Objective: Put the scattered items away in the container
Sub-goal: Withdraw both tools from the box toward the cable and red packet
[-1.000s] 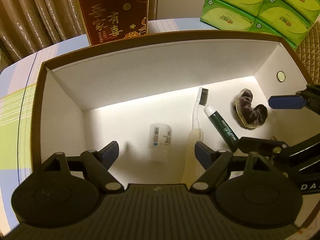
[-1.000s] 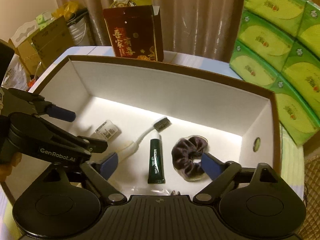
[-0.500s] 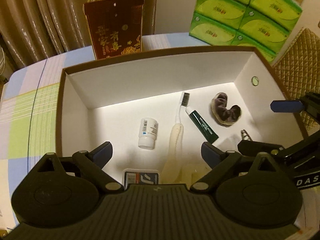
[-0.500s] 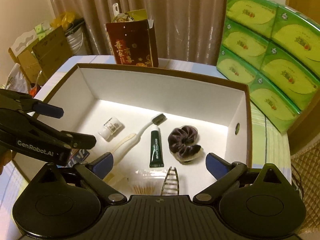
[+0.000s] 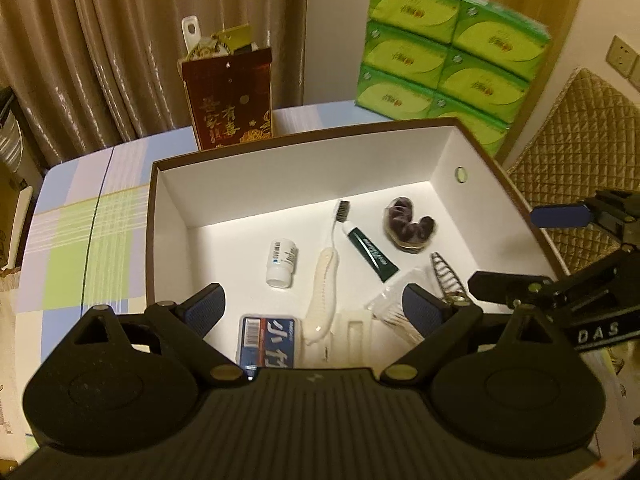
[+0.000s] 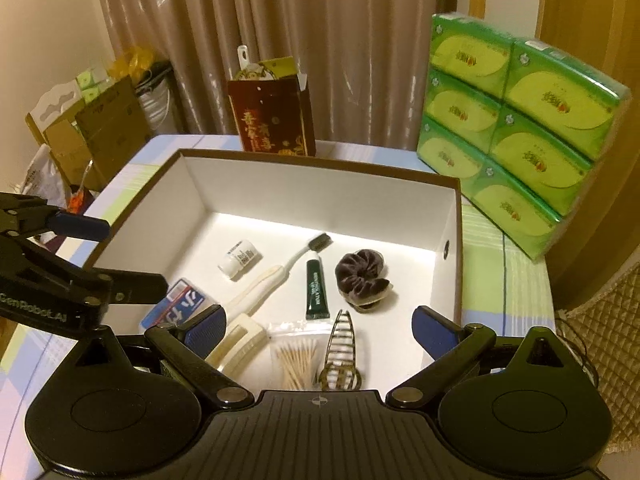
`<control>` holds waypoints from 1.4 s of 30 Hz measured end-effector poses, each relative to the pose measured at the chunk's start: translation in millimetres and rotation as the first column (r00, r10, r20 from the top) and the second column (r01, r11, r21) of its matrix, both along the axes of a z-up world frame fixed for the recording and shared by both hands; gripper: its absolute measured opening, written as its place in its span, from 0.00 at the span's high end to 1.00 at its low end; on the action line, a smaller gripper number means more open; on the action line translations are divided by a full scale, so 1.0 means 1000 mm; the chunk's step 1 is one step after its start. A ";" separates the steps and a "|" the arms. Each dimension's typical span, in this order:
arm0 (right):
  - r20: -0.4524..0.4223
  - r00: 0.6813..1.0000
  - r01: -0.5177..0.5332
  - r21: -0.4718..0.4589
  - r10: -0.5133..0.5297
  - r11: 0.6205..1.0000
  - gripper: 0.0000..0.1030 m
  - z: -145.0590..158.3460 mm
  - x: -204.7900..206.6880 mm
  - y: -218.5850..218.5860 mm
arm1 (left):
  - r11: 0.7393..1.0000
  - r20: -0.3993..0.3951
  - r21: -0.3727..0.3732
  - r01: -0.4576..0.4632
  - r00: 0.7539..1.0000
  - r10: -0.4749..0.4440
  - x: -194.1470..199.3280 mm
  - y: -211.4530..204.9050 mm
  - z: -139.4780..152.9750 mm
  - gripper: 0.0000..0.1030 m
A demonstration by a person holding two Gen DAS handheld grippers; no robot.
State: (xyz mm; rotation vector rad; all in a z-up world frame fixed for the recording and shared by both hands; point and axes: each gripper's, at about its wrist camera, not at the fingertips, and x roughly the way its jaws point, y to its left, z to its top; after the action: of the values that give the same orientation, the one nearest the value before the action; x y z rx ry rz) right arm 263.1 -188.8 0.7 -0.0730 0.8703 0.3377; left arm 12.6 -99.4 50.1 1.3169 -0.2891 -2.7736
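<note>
The brown-rimmed white box (image 5: 280,176) (image 6: 312,196) holds a white bottle (image 5: 282,262) (image 6: 239,258), a toothbrush (image 5: 330,264) (image 6: 276,272), a green tube (image 5: 370,248) (image 6: 316,294), a dark scrunchie (image 5: 408,228) (image 6: 362,274), a blue-and-white pack (image 5: 268,340) (image 6: 180,306), a bag of cotton swabs (image 6: 296,360), a cream clip (image 6: 240,344) and a metal hair clip (image 6: 340,352) (image 5: 444,274). My left gripper (image 5: 316,310) is open and empty above the box's near side. My right gripper (image 6: 320,328) is open and empty above the near right side.
A dark red gift box (image 5: 230,104) (image 6: 274,118) stands behind the container. Stacked green tissue packs (image 5: 448,52) (image 6: 512,120) stand at the back right. A checked tablecloth (image 5: 80,232) lies left of the container. Cardboard boxes (image 6: 92,132) stand off the table's left.
Both grippers have pulled up and back from inside the box, open and empty. More of the box floor shows, with the blue pack, swabs and clips in view.
</note>
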 end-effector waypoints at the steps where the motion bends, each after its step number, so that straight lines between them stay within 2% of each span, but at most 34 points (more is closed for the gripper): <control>1: 0.005 1.000 0.000 0.000 0.000 1.000 0.06 0.002 -0.005 0.000 | 1.000 -0.007 0.001 0.003 1.000 -0.003 0.006 0.002 0.002 0.09; 11: 0.046 0.999 -0.010 0.023 0.008 1.000 0.06 0.016 -0.054 -0.006 | 1.000 -0.086 0.003 0.023 0.996 -0.023 0.067 0.014 0.021 0.10; 20: 0.063 0.998 -0.016 0.042 0.014 0.999 0.06 0.016 -0.097 -0.015 | 0.999 -0.120 -0.023 0.046 0.992 -0.048 0.115 0.024 0.020 0.10; 29: 0.042 0.999 -0.005 0.029 0.004 1.000 0.06 -0.003 -0.136 -0.022 | 0.997 -0.124 -0.001 0.076 0.989 -0.075 0.154 0.030 0.000 0.10; 36: 0.001 0.999 0.035 0.063 -0.036 0.997 0.06 -0.021 -0.159 -0.029 | 0.996 -0.106 0.023 0.084 0.991 -0.081 0.175 0.032 -0.021 0.10; 42: -0.015 0.998 0.062 0.055 -0.061 0.997 0.06 -0.032 -0.170 -0.031 | 0.996 -0.083 0.000 0.090 0.992 -0.090 0.186 0.038 -0.038 0.11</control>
State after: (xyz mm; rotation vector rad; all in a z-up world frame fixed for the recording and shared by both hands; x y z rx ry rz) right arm 92.9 -219.6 -31.7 0.0073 0.8740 0.3048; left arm 198.7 -61.2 12.2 1.2153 -0.3471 -2.8954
